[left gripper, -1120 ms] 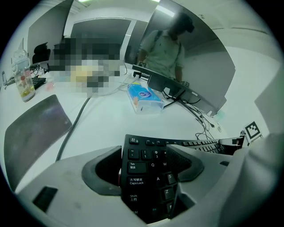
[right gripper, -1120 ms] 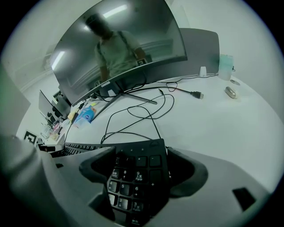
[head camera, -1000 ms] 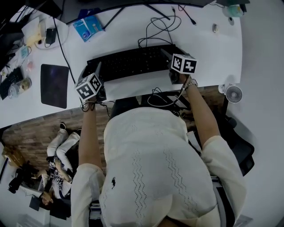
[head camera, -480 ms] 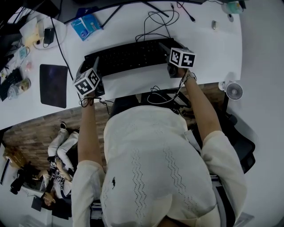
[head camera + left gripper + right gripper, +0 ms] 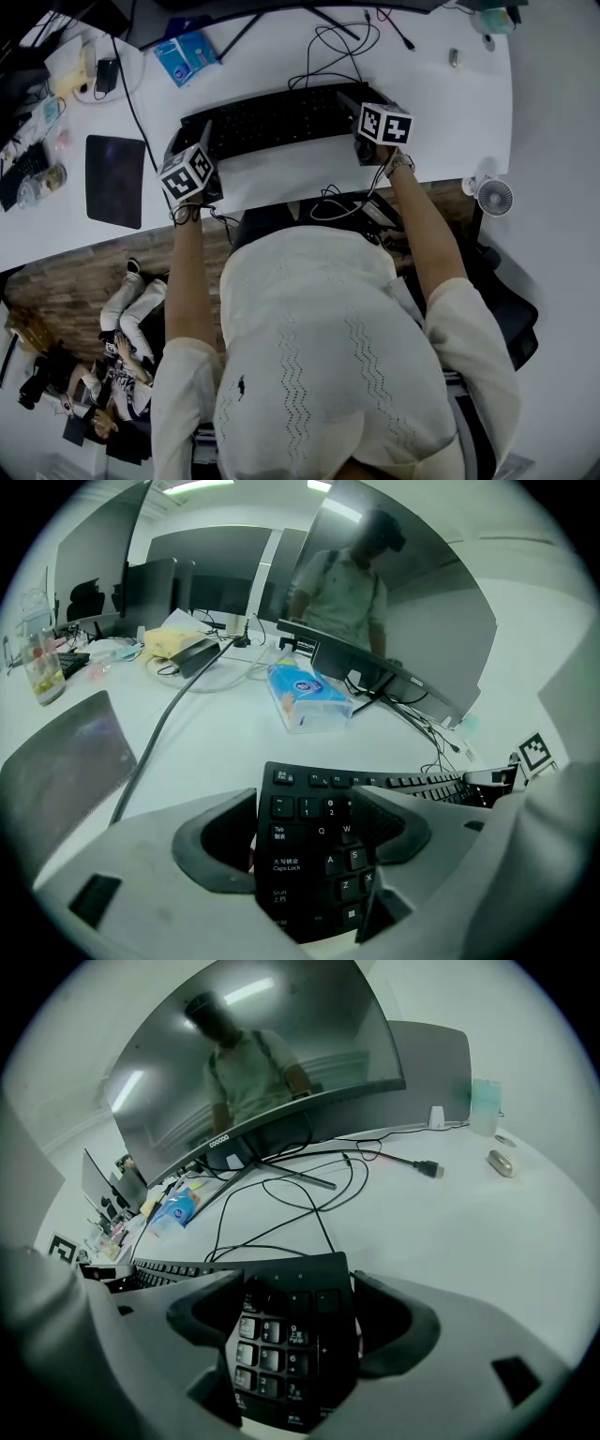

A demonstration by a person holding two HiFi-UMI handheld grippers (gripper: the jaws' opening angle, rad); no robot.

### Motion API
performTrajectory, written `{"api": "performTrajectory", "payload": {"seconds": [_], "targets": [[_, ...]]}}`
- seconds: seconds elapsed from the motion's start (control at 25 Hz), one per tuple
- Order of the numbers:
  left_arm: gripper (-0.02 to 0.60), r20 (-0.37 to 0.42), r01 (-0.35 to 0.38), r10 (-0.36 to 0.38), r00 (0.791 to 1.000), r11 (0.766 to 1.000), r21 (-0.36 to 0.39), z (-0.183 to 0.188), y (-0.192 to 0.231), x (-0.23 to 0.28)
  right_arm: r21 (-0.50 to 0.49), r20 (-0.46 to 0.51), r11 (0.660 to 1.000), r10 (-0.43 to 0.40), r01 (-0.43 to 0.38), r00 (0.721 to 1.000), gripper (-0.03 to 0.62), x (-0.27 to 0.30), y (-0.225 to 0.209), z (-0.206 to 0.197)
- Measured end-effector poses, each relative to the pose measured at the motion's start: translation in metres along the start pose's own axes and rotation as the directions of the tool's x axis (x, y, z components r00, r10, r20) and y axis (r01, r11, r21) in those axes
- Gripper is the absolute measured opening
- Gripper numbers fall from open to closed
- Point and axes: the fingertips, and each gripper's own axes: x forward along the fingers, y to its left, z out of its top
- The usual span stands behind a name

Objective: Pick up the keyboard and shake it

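head view: the black keyboard [image 5: 272,120] lies crosswise over the white desk [image 5: 441,94], below a tangle of cables [image 5: 328,58]. the left gripper [image 5: 202,142] is at its left end and the right gripper [image 5: 359,105] at its right end. a dark mouse pad [image 5: 114,180] sits well to the left. left gripper view: the jaws are closed on the tab and caps lock end of the keyboard, with a blue tissue pack [image 5: 307,696] beyond. right gripper view: the jaws clamp the number-pad end, facing a curved monitor [image 5: 253,1063].
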Motion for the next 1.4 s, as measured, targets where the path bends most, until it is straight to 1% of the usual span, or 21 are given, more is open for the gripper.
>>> {"api": "performTrajectory", "payload": {"seconds": [0.2, 0.36, 0.4, 0.44, 0.48, 0.52, 0.6, 0.68, 0.8, 0.88, 1.0, 1.2, 1.32, 1.4], "targets": [[0.307, 0.013, 0.008, -0.008, 1.000, 1.000, 0.003, 0.001, -0.001, 0.001, -0.004, 0.012, 1.000, -0.013, 0.013, 1.000, 0.365, 0.000, -0.001, 0.002], [0.302, 0.020, -0.002, 0.001, 1.000, 0.998, 0.062, 0.000, -0.004, -0.003, -0.006, 0.013, 0.998, -0.055, 0.055, 0.998, 0.362, -0.005, -0.003, 0.000], [0.296, 0.021, -0.009, 0.008, 1.000, 0.997, 0.072, -0.001, -0.005, -0.005, -0.001, 0.019, 0.997, -0.074, 0.074, 0.997, 0.352, -0.010, -0.004, 0.000], [0.282, 0.027, -0.020, 0.018, 0.999, 0.997, 0.074, -0.001, -0.004, -0.008, 0.008, 0.034, 0.996, -0.092, 0.092, 0.995, 0.311, -0.015, -0.006, 0.003], [0.256, 0.040, -0.035, 0.032, 0.999, 0.997, 0.071, 0.001, -0.002, -0.010, 0.018, 0.052, 0.995, -0.102, 0.101, 0.993, 0.293, -0.019, -0.006, 0.007], [0.227, 0.057, -0.052, 0.048, 0.997, 0.996, 0.066, 0.004, 0.001, -0.013, 0.028, 0.069, 0.995, -0.095, 0.094, 0.993, 0.287, -0.022, -0.004, 0.013], [0.141, 0.087, -0.071, 0.065, 0.994, 0.995, 0.064, 0.011, 0.005, -0.017, 0.034, 0.091, 0.999, -0.034, 0.031, 0.995, 0.258, -0.026, 0.010, 0.021], [0.129, 0.099, -0.065, 0.057, 0.993, 0.995, 0.080, 0.016, 0.004, -0.017, 0.026, 0.097, 0.999, 0.033, -0.036, 0.995, 0.247, -0.026, 0.024, 0.029], [0.079, 0.098, -0.049, 0.039, 0.994, 0.994, 0.101, 0.015, -0.003, -0.022, 0.040, 0.100, 0.997, 0.058, -0.063, 0.993, 0.133, -0.030, 0.034, 0.026], [0.054, 0.112, -0.025, 0.014, 0.994, 0.995, 0.099, 0.020, -0.011, -0.026, 0.066, 0.119, 0.993, 0.085, -0.093, 0.989, 0.095, -0.036, 0.040, 0.029], [0.028, 0.150, -0.003, -0.014, 0.989, 0.994, 0.109, 0.030, -0.023, -0.037, 0.079, 0.160, 0.989, 0.115, -0.129, 0.980, 0.000, -0.051, 0.053, 0.040], [0.020, 0.205, 0.016, -0.042, 0.978, 0.991, 0.130, 0.048, -0.039, -0.055, 0.128, 0.227, 0.978, 0.135, -0.167, 0.964, 0.000, -0.076, 0.073, 0.056], [0.020, 0.233, 0.039, -0.072, 0.970, 0.989, 0.143, 0.056, -0.049, -0.067, 0.132, 0.237, 0.979, 0.121, -0.156, 0.964, 0.000, -0.088, 0.081, 0.059], [0.020, 0.256, 0.059, -0.096, 0.962, 0.987, 0.148, 0.064, -0.058, -0.076, 0.111, 0.251, 0.983, 0.115, -0.146, 0.961, 0.000, -0.096, 0.087, 0.064]]}}
